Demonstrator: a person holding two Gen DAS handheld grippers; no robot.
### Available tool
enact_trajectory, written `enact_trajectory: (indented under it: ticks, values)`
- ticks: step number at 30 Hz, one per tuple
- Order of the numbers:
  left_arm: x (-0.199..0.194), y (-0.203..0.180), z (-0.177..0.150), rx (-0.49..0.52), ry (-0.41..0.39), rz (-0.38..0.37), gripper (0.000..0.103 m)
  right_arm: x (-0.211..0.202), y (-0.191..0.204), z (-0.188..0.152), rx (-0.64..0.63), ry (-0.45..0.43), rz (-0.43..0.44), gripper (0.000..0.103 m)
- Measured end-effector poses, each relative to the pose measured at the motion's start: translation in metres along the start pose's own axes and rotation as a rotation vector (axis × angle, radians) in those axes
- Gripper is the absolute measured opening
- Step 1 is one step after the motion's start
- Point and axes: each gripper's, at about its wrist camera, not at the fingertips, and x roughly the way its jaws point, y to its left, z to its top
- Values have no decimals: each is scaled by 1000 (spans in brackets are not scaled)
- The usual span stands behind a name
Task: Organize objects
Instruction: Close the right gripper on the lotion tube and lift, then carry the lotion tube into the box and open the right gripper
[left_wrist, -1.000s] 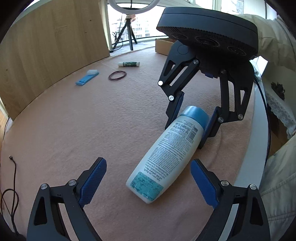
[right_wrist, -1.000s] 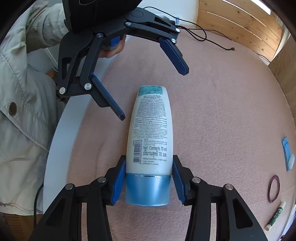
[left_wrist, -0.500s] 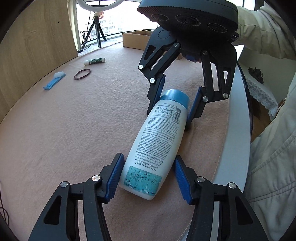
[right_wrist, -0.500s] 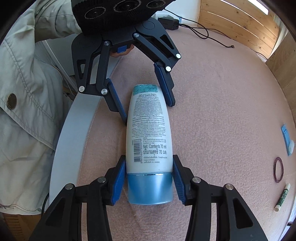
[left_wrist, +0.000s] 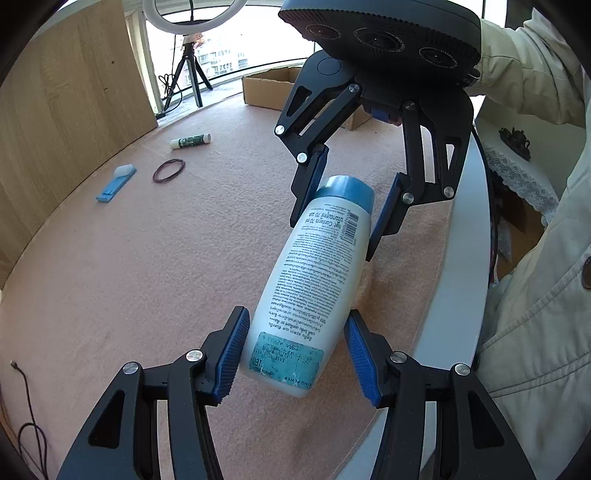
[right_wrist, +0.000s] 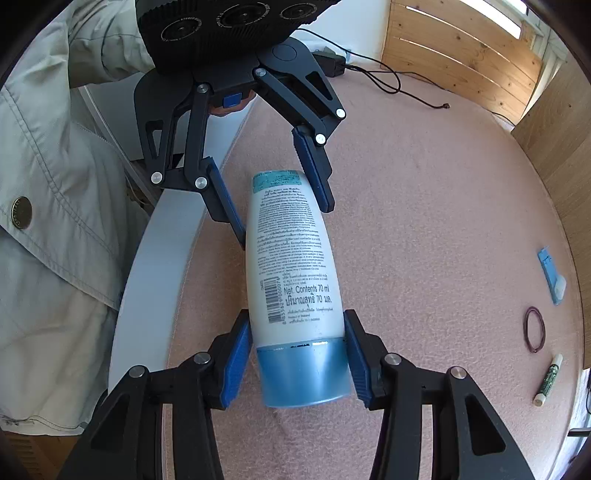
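Note:
A white bottle (left_wrist: 314, 273) with a blue cap (right_wrist: 304, 373) and a teal label at its base hangs a little above the pink table cloth (left_wrist: 147, 277), gripped at both ends. In the left wrist view my left gripper (left_wrist: 295, 354) is shut on the base end. In the right wrist view my right gripper (right_wrist: 299, 358) is shut on the bottle at the seam of the cap. Each gripper also shows in the other's view, the right gripper (left_wrist: 340, 225) at the cap and the left gripper (right_wrist: 280, 214) at the base.
Far across the cloth lie a glue stick (left_wrist: 190, 141), a dark rubber band (left_wrist: 168, 170) and a flat blue piece with a white end (left_wrist: 115, 182). A cardboard box (left_wrist: 273, 88) stands at the back. The table's white rim (left_wrist: 461, 295) and a person's jacket (left_wrist: 535, 332) are close by. A cable (right_wrist: 388, 79) trails near the wooden wall.
My left gripper came in over the bottle's base and shut on it. Both grippers then lifted the bottle off the cloth, and its shadow now shows beneath it.

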Motion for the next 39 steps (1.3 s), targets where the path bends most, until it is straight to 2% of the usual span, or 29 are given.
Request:
enact_trajectory:
  ticks: [7,14,24,39]
  values:
    - [-11,-12,53,23,42,88,57,-38,-4,-16,-56,-83,-64,44]
    - [-9,-27,104,47,67,129,57,-70,-13,-37,-80,-121,-101,44]
    - [17,-39,174,150,65,94,57,-98,-28,-75,-12,-130,-187,44]
    - [105,-85,300,277,52,21,57,-158,-30,-197,119,-98,-298,44]
